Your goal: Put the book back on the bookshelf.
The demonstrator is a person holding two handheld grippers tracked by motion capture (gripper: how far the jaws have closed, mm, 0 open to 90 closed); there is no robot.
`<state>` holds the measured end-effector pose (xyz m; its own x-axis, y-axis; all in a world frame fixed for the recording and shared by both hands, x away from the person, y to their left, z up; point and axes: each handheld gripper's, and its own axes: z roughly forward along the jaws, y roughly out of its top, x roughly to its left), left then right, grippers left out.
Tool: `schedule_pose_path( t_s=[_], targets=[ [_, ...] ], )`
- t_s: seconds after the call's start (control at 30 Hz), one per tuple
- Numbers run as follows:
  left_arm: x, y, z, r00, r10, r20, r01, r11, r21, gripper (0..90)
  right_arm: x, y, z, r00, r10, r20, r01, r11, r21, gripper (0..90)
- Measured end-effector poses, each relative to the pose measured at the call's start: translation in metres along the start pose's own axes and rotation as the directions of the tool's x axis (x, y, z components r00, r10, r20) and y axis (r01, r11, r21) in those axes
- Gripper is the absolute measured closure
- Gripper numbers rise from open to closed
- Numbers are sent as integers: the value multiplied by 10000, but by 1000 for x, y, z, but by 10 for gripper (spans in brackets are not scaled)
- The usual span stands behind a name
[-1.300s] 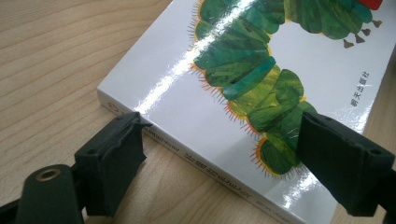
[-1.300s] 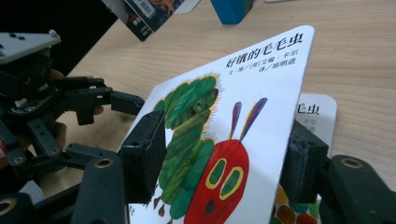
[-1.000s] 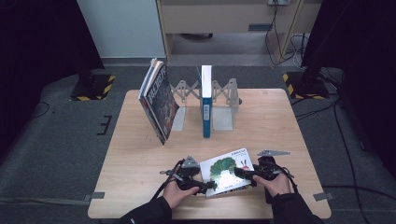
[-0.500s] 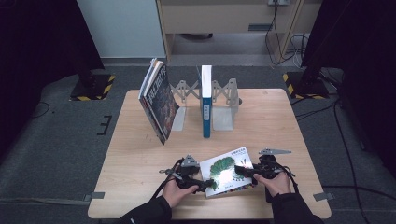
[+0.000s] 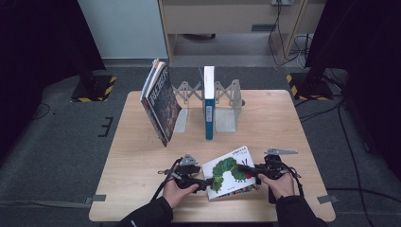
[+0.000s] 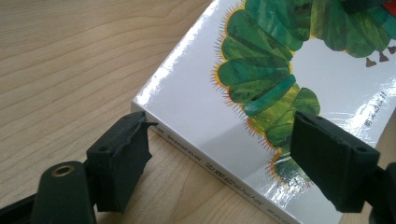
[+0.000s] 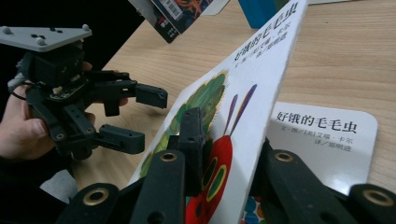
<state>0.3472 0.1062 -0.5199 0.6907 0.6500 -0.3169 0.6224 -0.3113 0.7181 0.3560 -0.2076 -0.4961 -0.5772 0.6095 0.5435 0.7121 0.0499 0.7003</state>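
White board book with the green caterpillar cover (image 5: pixel 230 176) lies near the front edge of the wooden table (image 5: pixel 283 123), between the two grippers. Right gripper (image 5: pixel 246 169) is clamped on the cover: its jaws have just been closing, one pad on top of the caterpillar, one underneath, and in the right gripper view the cover (image 7: pixel 243 107) is tilted up off the title page (image 7: pixel 322 135), so the book is being opened or lifted by that edge. Left gripper (image 5: pixel 208 182) sits at the book's opposite corner, jaws wide and holding nothing; in the left gripper view the spine corner (image 6: pixel 154 119) is just beside one finger (image 6: pixel 122 161), the other finger (image 6: pixel 331 161) hangs over the cover, no pinch visible.

Step in hand, likely: picking the flat book up to stand it in the rack. Next move calls for the left gripper to close on the spine edge or steady it while the right lifts, keeping the cover from swinging open.

Beyond the fingertips: metal expanding book rack (image 5: pixel 226 101) at the table's far side, blue book (image 5: pixel 208 101) upright in it, dark books (image 5: pixel 161 101) leaning at its left end
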Motion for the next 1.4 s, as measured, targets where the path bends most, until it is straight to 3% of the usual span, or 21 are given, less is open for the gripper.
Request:
schedule_pose_path(
  t_s=[0.2,0.77,0.9,1.03,1.13,1.27,1.4],
  targets=[
    [1,1,-2,10000,-68,62,69,9999,-110,192,4,3,-2,9998,-56,-211,52,9998,-180,805],
    [1,-1,5,9989,-300,353,298,9995,37,164,14,11,-9,9922,-1058,-654,1000,9912,-864,845],
    [4,-2,11,9935,-749,854,756,9971,-43,142,14,11,-10,9913,-1116,-703,1047,9900,-943,847],
    [9,-1,16,9880,-797,1326,819,9966,-107,103,14,11,-11,9909,-1103,-765,1029,9901,-955,847],
    [11,-1,19,9844,-838,1547,875,9960,-172,80,12,11,-11,9914,-1089,-721,1020,9904,-934,845],
    [10,-1,20,9860,-774,1474,809,9966,-180,86,10,10,-11,9930,-1046,-545,995,9911,-887,831],
    [10,-1,20,9888,-655,1340,683,9975,-162,107,7,6,-9,9932,-1158,101,1162,9908,-699,751]
  ],
)
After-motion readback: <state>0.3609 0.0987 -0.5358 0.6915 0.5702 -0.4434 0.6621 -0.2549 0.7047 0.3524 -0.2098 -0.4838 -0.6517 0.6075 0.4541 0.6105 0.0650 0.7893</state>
